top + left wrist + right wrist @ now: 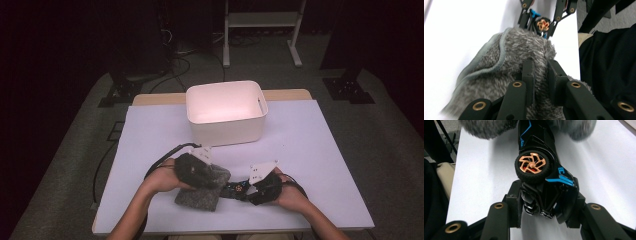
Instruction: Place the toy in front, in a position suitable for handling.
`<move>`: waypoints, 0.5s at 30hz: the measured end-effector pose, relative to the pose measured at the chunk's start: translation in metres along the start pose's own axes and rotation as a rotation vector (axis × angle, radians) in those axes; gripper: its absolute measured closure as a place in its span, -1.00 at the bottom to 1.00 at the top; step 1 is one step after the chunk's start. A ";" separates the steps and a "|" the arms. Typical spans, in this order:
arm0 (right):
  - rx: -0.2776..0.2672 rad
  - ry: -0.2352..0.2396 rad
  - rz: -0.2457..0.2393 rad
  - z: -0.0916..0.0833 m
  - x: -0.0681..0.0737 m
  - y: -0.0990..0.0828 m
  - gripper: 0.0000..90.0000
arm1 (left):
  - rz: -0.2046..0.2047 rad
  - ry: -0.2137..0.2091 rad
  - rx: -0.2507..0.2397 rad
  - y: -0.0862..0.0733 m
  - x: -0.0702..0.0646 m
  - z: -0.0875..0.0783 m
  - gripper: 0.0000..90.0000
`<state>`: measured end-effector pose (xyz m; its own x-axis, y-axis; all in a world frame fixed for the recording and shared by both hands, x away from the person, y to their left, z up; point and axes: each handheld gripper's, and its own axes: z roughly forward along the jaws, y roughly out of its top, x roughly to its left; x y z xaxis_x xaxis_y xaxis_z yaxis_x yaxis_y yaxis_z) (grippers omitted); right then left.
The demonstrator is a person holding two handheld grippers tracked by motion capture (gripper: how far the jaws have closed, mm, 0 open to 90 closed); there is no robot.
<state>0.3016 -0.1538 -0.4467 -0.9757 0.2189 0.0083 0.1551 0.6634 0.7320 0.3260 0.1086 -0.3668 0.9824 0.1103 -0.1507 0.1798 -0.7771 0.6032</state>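
My left gripper (212, 175) sits near-left on the table, jaws clenched on a fold of the grey fleece cloth (200, 192); in the left gripper view the pads (528, 72) pinch the pile between them. The cloth lies bunched on the white sheet (310, 150), touching the toy car (235, 189) at its right edge. My right gripper (250, 189), just right of centre and near me, grasps one end of the black car with blue trim; the right gripper view has the car (541, 170) on its side, copper-spoked wheel (532, 164) up, its far end running under the cloth (486, 128). Judgement: the work looks like wiping or wrapping the car with the cloth, and it is mid-way, both things gripped and in contact, the car mostly uncovered. The white bin (226, 111) stands at the far centre, nothing visible inside, so any stowing remains to do. Surface: white sheet over a wooden tabletop (155, 99). Room: dim, grey carpet (75, 150), cables (175, 65) and a white frame stand (262, 30) at the far side.
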 end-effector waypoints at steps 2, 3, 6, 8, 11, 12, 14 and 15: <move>0.001 -0.001 -0.001 0.000 0.000 0.000 0.25 | -0.014 0.021 0.004 -0.006 0.001 -0.006 0.72; 0.002 -0.001 0.000 0.000 0.000 0.000 0.25 | -0.026 0.025 -0.002 -0.010 0.002 -0.009 0.72; 0.005 0.001 0.000 0.000 0.000 0.000 0.25 | -0.053 0.035 -0.010 -0.021 0.003 -0.014 0.72; 0.008 0.003 0.005 0.000 0.000 0.001 0.25 | -0.065 0.025 -0.025 -0.024 0.003 -0.013 0.72; 0.022 0.011 0.003 -0.001 -0.001 0.003 0.25 | -0.063 0.011 -0.034 -0.025 0.004 -0.008 0.72; 0.032 0.014 0.005 -0.001 -0.001 0.004 0.25 | -0.061 0.011 -0.035 -0.024 0.004 -0.007 0.72; 0.036 0.013 0.004 -0.001 -0.001 0.006 0.25 | -0.062 0.008 -0.038 -0.023 0.004 -0.006 0.72; 0.041 0.016 0.001 -0.001 -0.002 0.006 0.25 | -0.060 0.007 -0.040 -0.023 0.004 -0.006 0.72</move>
<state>0.3044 -0.1508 -0.4415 -0.9778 0.2084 0.0199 0.1619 0.6923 0.7032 0.3261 0.1304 -0.3764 0.9702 0.1599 -0.1821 0.2397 -0.7435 0.6243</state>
